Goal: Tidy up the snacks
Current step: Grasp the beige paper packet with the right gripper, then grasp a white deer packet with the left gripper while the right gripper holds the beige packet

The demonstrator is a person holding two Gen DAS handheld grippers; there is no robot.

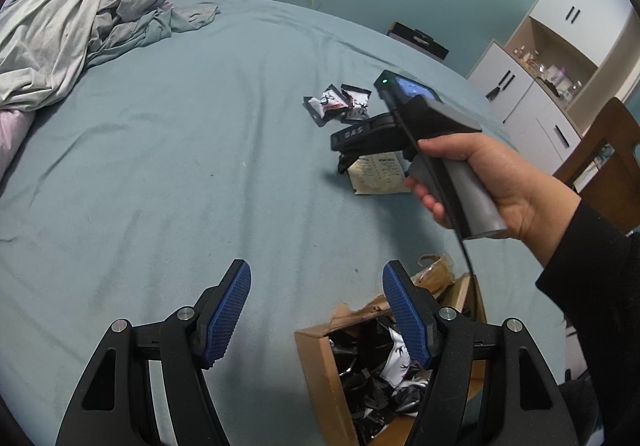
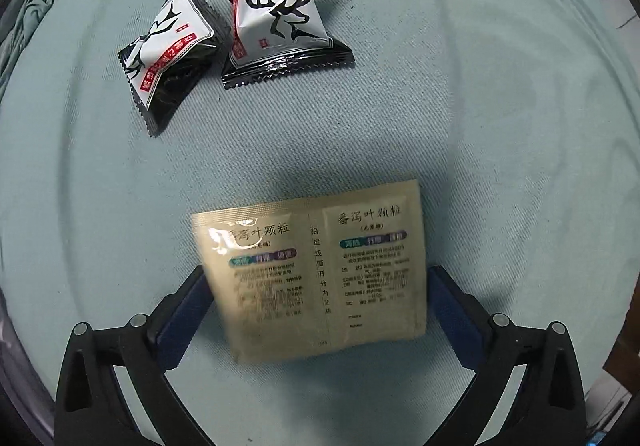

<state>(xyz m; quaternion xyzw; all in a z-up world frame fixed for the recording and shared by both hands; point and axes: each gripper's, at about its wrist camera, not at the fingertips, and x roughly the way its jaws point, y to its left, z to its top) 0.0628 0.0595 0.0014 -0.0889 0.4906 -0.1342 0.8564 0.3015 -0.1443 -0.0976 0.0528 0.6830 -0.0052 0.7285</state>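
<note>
Two glossy black-and-white snack packets (image 2: 236, 34), pillow-shaped with crimped zigzag ends and an antler print, lay touching each other on the blue-green bed sheet (image 2: 460, 118), toward the bed's right-hand edge. Just beside them lay a flat, rectangular tan foil sachet (image 2: 316, 274) with printed text and a perforation line down its middle. The right gripper (image 2: 316, 306), pointing straight down, stood with its jaws spread wide on either side of the sachet; its ribbed blue pads (image 2: 456, 318) were clear of the foil. The left gripper (image 1: 316, 310) was parted and empty, its textured blue pads apart over the sheet near the bed's near edge. Below its right-hand finger sat an open brown cardboard box (image 1: 320, 362), flaps torn, holding more crumpled black-and-white packets. The sheet was woven, lightly creased, and largely bare across its middle; rumpled grey bedding (image 1: 80, 22) was heaped at the far left corner.
</note>
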